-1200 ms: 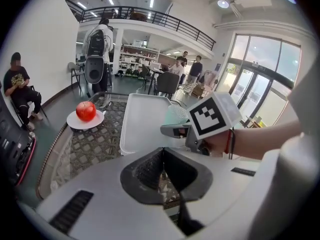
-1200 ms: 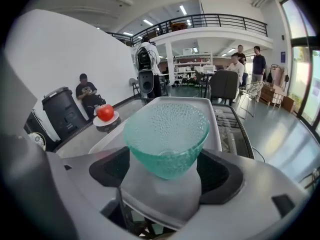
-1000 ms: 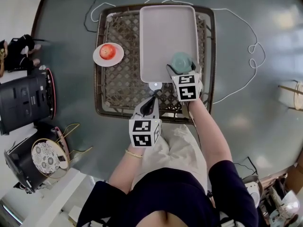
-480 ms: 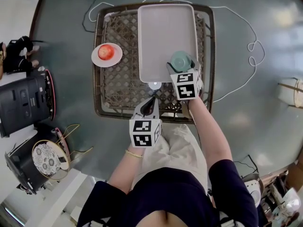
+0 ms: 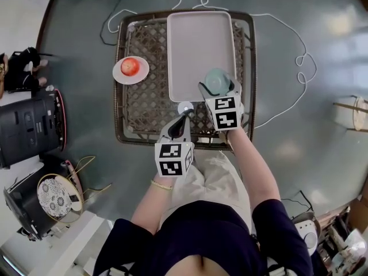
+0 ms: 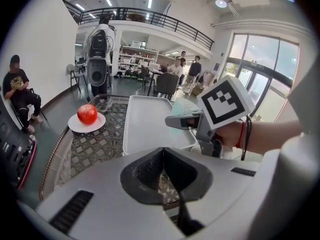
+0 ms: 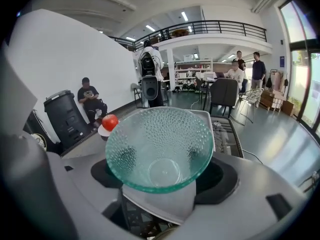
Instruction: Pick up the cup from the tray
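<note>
Snugly in the right tool [image 5: 218,85] — pale-green, dimpled glass cup [image 7: 160,144]; left tool [image 5: 184,117] closed.

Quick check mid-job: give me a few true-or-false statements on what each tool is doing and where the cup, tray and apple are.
1. The right tool is shut on the glass cup. True.
2. The left tool holds the apple. False: its jaws are together with nothing between them; the apple sits on a small plate.
3. The cup is at the tray's far left corner. False: near right corner.
4. The tray lies on a wicker table. True.
</note>
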Demonstrator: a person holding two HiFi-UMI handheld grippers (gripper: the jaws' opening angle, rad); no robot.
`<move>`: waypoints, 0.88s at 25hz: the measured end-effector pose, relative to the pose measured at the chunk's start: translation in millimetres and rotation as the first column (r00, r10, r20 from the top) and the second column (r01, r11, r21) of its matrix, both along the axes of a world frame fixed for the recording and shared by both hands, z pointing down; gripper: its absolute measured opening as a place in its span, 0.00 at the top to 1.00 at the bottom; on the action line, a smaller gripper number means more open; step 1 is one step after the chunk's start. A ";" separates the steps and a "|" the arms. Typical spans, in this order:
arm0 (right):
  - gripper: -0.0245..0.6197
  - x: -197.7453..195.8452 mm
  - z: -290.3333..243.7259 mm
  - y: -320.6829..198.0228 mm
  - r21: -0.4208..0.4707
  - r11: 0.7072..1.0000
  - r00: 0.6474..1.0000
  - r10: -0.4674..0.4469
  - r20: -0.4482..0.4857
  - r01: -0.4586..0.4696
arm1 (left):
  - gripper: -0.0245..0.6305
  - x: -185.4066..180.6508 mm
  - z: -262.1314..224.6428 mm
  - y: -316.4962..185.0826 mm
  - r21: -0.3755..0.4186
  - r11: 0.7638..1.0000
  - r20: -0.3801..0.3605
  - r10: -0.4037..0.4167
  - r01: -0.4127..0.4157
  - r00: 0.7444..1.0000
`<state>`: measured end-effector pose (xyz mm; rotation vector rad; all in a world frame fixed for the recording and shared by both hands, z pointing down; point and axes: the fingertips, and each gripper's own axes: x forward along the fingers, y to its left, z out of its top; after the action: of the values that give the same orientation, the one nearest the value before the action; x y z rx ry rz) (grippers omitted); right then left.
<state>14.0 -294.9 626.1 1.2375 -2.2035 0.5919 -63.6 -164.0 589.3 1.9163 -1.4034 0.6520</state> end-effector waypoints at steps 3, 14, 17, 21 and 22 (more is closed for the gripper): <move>0.37 -2.7 -19.1 13.2 0.014 1.000 0.999 -0.008 0.037 0.008 | 0.95 -1.4 -7.5 -0.2 0.020 1.000 -0.003 -0.008 0.008 1.000; 0.37 2.0 -87.6 71.7 0.084 0.996 0.996 -0.039 0.075 0.033 | 0.95 2.9 -37.6 7.8 0.092 0.996 -0.004 -0.020 0.020 1.000; 0.37 4.2 -98.0 88.9 0.098 0.994 0.996 -0.048 0.078 0.040 | 0.95 4.6 -47.0 10.6 0.116 0.993 -0.001 -0.017 0.017 1.000; 0.37 8.9 -105.2 112.3 0.092 0.995 0.995 -0.038 0.094 0.029 | 0.95 6.8 -57.7 16.4 0.136 0.991 0.006 -0.014 0.013 1.000; 0.37 10.3 -106.7 118.5 0.088 0.996 0.995 -0.033 0.097 0.025 | 0.95 7.3 -60.8 18.2 0.141 0.990 0.006 -0.013 0.012 1.000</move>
<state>24.3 -176.4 519.4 1.2416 -2.3477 0.5623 -56.2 -145.8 528.5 2.0143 -1.4998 0.5677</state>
